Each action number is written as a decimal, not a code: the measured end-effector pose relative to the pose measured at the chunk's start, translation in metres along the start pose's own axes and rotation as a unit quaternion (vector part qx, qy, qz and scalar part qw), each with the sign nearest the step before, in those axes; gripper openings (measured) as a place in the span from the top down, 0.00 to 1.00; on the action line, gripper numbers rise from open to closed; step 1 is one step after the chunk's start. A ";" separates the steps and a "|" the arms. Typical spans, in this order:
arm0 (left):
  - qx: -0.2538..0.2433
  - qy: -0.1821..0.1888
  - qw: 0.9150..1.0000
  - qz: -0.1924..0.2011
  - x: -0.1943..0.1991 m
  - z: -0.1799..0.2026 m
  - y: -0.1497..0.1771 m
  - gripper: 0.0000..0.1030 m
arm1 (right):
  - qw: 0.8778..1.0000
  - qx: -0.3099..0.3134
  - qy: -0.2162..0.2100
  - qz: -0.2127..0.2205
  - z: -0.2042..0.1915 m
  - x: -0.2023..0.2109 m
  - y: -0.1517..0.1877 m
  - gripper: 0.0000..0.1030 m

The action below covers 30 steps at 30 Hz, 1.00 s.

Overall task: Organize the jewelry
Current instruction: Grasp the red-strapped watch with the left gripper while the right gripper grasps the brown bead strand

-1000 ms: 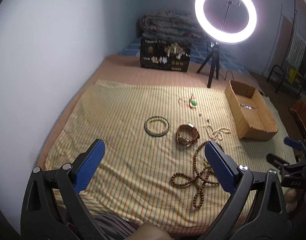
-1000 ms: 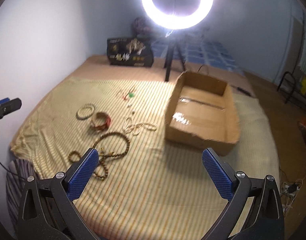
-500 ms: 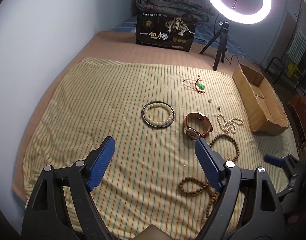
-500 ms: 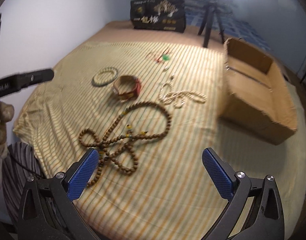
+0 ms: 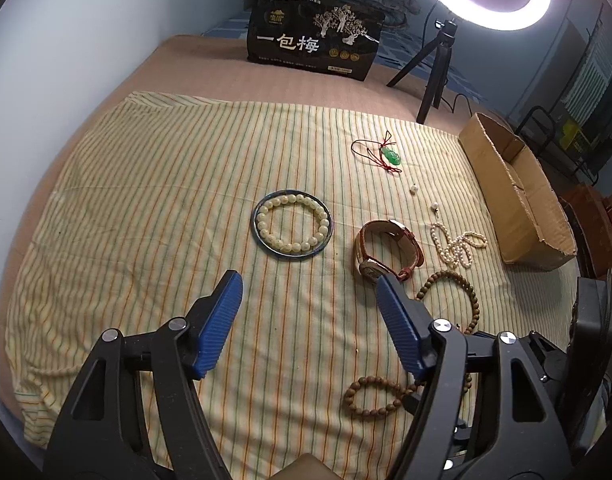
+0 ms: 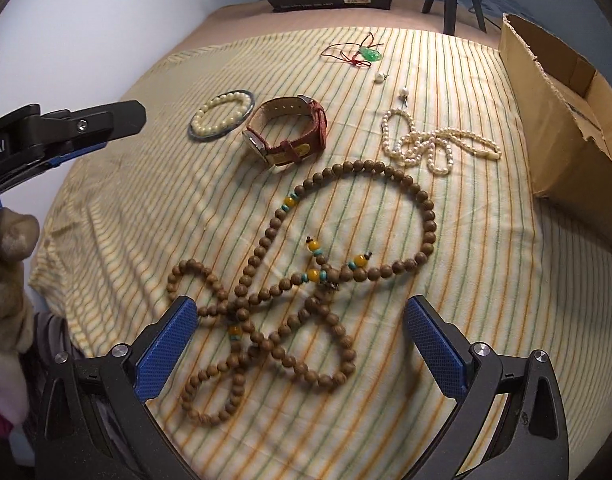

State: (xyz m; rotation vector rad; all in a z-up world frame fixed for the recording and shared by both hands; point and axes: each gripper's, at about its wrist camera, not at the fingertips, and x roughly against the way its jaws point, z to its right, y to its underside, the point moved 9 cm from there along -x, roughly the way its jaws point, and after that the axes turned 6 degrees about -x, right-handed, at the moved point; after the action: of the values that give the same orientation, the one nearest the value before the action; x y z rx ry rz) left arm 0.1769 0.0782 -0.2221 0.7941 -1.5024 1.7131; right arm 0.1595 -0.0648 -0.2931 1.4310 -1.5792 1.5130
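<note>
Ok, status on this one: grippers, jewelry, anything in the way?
Left gripper open, jaws just narrowing, nothing between. Right gripper open over wooden bead necklace, not gripping. All jewelry on striped cloth; cardboard box looks empty. Path clear.

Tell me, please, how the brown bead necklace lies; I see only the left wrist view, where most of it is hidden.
Observer: The wooden bead necklace lies in several crossing loops on the striped cloth.
Operator: Is the right gripper open?
Observer: Yes, the right gripper is open; the necklace's lower loops lie between its fingers, with neither pad pressing them.
Operator: Is there anything distinctive on the strand?
Observer: Yellow and turquoise accent beads sit near the crossing.
</note>
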 end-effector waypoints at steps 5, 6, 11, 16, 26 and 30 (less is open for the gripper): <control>-0.003 0.007 1.000 -0.003 -0.010 0.003 -0.003 0.35 | 0.998 0.025 0.055 0.001 -0.006 -0.016 -0.007 0.00; -0.004 0.010 1.000 -0.005 -0.011 0.004 -0.003 0.37 | 0.997 0.033 0.069 0.002 -0.008 -0.020 -0.008 0.00; -0.004 0.030 0.999 -0.014 -0.021 0.012 -0.005 0.44 | 0.994 0.055 0.094 0.010 -0.007 -0.024 -0.011 0.01; 0.001 0.055 0.998 -0.027 -0.034 0.026 -0.008 0.48 | 0.994 0.051 0.093 0.015 0.004 -0.014 -0.007 0.02; -0.005 0.065 0.996 -0.066 -0.073 0.048 -0.011 0.56 | 0.993 0.057 0.104 0.018 0.024 -0.008 -0.011 0.21; 0.006 0.065 0.995 -0.078 -0.083 0.047 -0.007 0.60 | 0.993 0.057 0.102 0.021 0.024 -0.010 -0.012 0.24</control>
State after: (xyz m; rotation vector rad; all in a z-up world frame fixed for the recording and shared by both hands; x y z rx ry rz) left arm 0.2289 0.0226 -0.2801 0.7696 -1.3106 1.6269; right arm 0.1804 -0.0820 -0.3032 1.2623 -1.4282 1.7402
